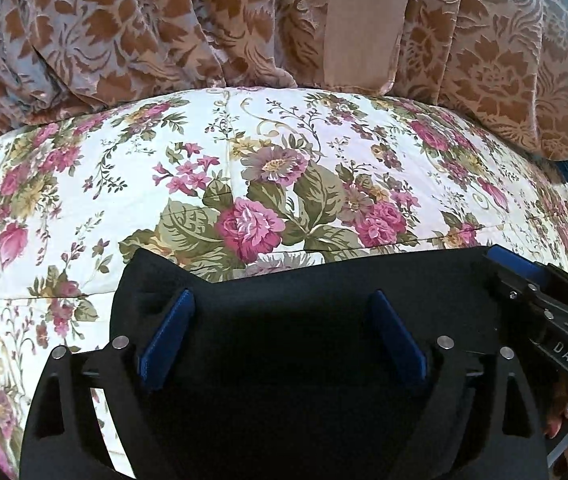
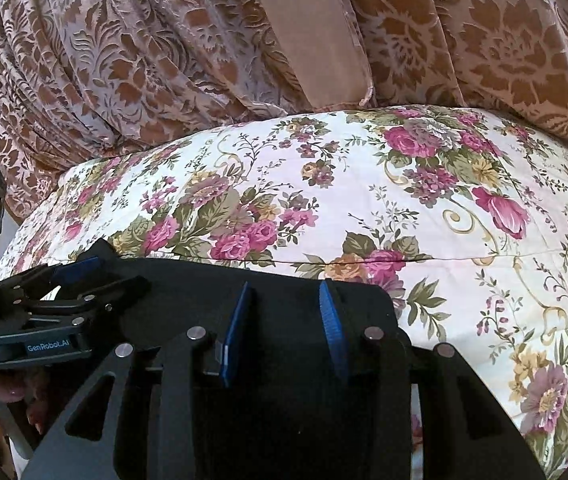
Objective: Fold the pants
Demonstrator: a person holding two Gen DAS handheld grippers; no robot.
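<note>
Blue-padded left tool [image 1: 284, 300], soft black pants [image 1: 291, 344]

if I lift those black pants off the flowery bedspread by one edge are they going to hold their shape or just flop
Probably flop. The black pants lie flat and follow the floral bedspread, with a soft, dented corner, so they look like limp cloth. They seem light for their spread. The matte fabric should not slip much between the left gripper pads. A lifted edge will likely drape and drag the rest along.
</note>
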